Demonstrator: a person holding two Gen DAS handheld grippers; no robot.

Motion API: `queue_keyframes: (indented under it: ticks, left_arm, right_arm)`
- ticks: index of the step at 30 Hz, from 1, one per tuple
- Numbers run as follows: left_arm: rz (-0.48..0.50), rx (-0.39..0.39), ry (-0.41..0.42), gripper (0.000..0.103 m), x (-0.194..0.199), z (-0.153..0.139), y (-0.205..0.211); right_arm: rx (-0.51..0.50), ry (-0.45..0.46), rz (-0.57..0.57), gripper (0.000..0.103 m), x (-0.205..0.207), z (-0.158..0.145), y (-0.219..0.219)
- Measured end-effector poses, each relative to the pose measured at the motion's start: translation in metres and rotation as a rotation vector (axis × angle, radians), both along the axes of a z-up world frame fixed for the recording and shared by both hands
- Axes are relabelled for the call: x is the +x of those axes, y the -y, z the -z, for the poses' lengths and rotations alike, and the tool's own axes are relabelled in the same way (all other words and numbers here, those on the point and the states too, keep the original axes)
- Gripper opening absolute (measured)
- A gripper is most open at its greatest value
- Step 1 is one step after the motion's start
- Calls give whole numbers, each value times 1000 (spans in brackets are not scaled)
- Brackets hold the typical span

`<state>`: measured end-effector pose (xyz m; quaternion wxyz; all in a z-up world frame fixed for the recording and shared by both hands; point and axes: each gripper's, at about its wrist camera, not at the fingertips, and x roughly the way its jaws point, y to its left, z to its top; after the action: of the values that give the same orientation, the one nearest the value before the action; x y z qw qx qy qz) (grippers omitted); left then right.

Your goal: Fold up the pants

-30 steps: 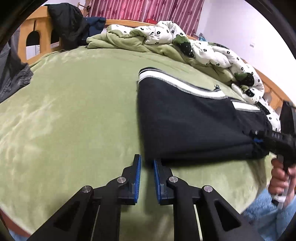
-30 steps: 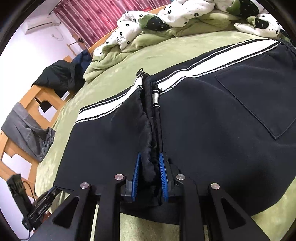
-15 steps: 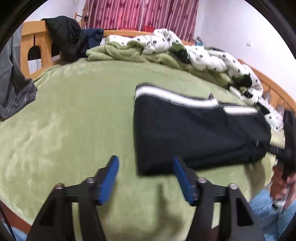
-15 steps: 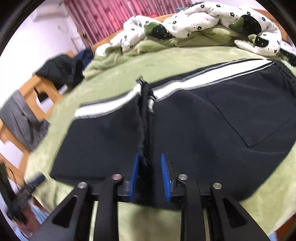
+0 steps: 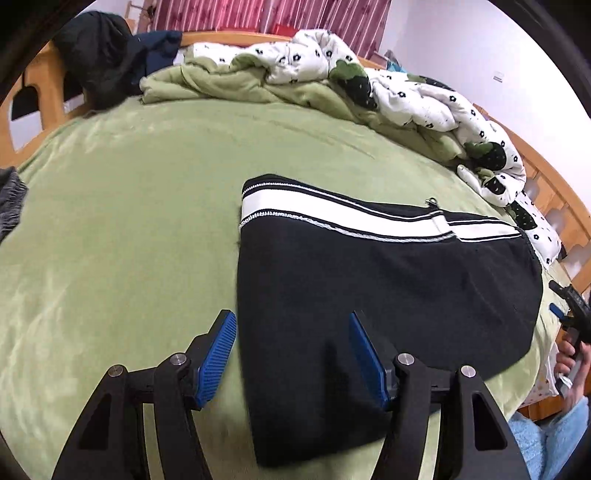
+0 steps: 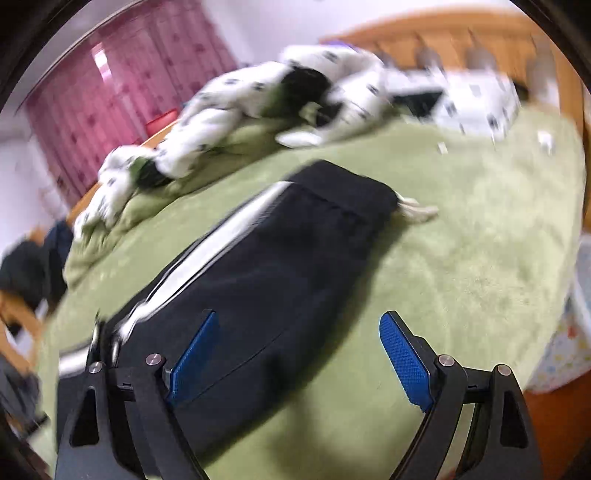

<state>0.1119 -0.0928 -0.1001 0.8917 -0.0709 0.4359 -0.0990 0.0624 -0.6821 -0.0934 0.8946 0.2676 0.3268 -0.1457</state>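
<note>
Pants (image 5: pixel 388 280), black with a white side stripe, lay folded flat on a green blanket (image 5: pixel 122 221). Their long axis ran left to right across the left wrist view, stripe on the far edge. The left gripper (image 5: pixel 291 354) hung over the near left corner, jaws half apart and gripping nothing, one pad over blanket, the other over cloth. The right gripper (image 6: pixel 299 358) was at the opposite end by the waistband, its jaws opening wide and empty; that view was blurred. Each gripper was close to its own end, so neither was clearly nearer. Beyond lay a bunched spotted quilt (image 5: pixel 406 92), a wooden bed frame (image 5: pixel 40 92) with dark clothes, pink curtains (image 5: pixel 266 14) and white walls.
</note>
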Motion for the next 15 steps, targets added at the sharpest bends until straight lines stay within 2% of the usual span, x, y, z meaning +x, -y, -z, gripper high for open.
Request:
queue_keyframes:
  ticks: [6, 8, 9, 11, 12, 13, 15]
  left_arm:
    - [4, -89, -98, 59, 44, 26, -18]
    - [21, -169, -157, 59, 54, 41, -24]
    - [32, -207, -181, 59, 58, 48, -26]
    - [36, -263, -169, 59, 61, 54, -29]
    - [48, -272, -165, 57, 63, 55, -27]
    - [52, -276, -166, 44, 65, 55, -26]
    - [62, -274, -169, 24, 69, 54, -19]
  right_arm:
    - [150, -9, -9, 87, 54, 39, 45]
    - [135, -18, -32, 85, 74, 42, 43]
    - [123, -22, -50, 77, 84, 43, 42]
    - [104, -62, -60, 72, 105, 48, 38]
    - [84, -76, -40, 57, 112, 48, 37]
    - [69, -77, -28, 37, 112, 46, 38]
    - [60, -36, -35, 21, 107, 38, 39]
